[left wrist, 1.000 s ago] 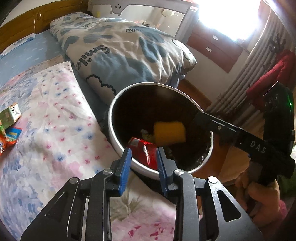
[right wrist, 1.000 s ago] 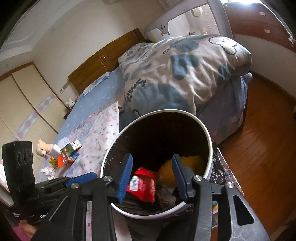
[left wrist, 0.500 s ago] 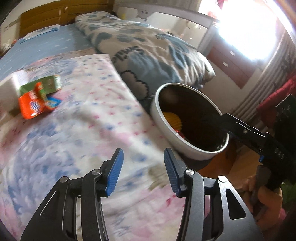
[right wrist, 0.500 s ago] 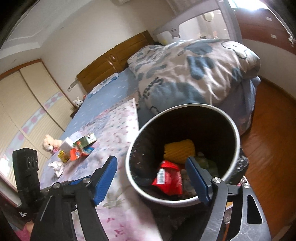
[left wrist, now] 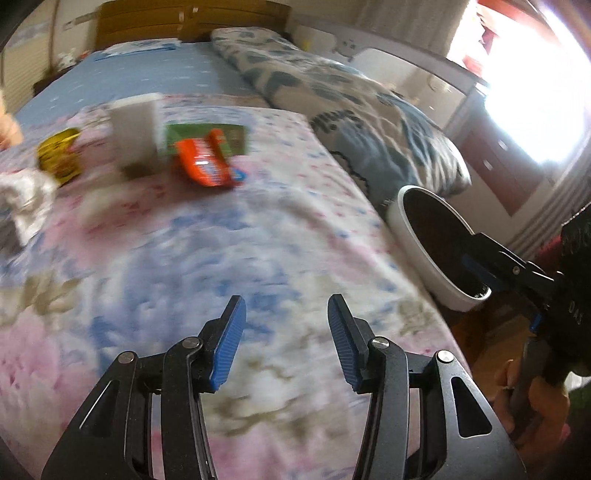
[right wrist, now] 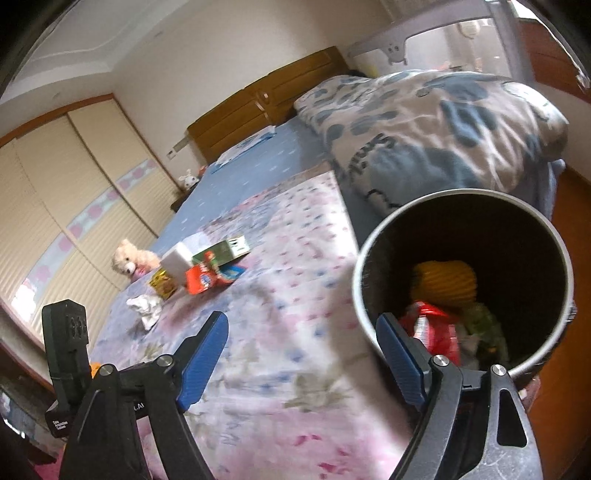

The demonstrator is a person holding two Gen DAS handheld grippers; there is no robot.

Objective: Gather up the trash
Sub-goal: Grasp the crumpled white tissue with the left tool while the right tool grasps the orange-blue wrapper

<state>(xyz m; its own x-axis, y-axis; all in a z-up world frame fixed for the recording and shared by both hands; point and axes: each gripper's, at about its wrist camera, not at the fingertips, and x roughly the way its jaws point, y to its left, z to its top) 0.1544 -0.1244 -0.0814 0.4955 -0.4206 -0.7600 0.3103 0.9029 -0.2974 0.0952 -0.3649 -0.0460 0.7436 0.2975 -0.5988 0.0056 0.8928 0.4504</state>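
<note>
My left gripper [left wrist: 285, 301] is open and empty above the floral bedsheet [left wrist: 258, 229]. Far ahead of it lie an orange wrapper [left wrist: 205, 164], a green carton [left wrist: 207, 138], a white box [left wrist: 135, 129], a yellow wrapper [left wrist: 59, 155] and crumpled tissue [left wrist: 26, 199]. The jaws of my right gripper [right wrist: 301, 317] are opening with nothing between them; its right finger overlaps the near rim of the round trash bin [right wrist: 360, 266]. Inside the bin lie a yellow item [right wrist: 443, 280] and a red wrapper [right wrist: 428, 328]. The bin [left wrist: 417, 236] stands at the bed's right edge.
A folded blue-patterned quilt [right wrist: 424, 129] lies on the bed behind the bin. A teddy bear [right wrist: 129, 258] sits at the bed's far left. Wooden floor [right wrist: 569, 206] is to the right of the bed. A wooden headboard [left wrist: 184, 22] closes the far end.
The red wrapper between my left fingers a second ago now lies in the bin. Both grippers' jaws have widened. Both have swung left, away from the bin and over the bed.
</note>
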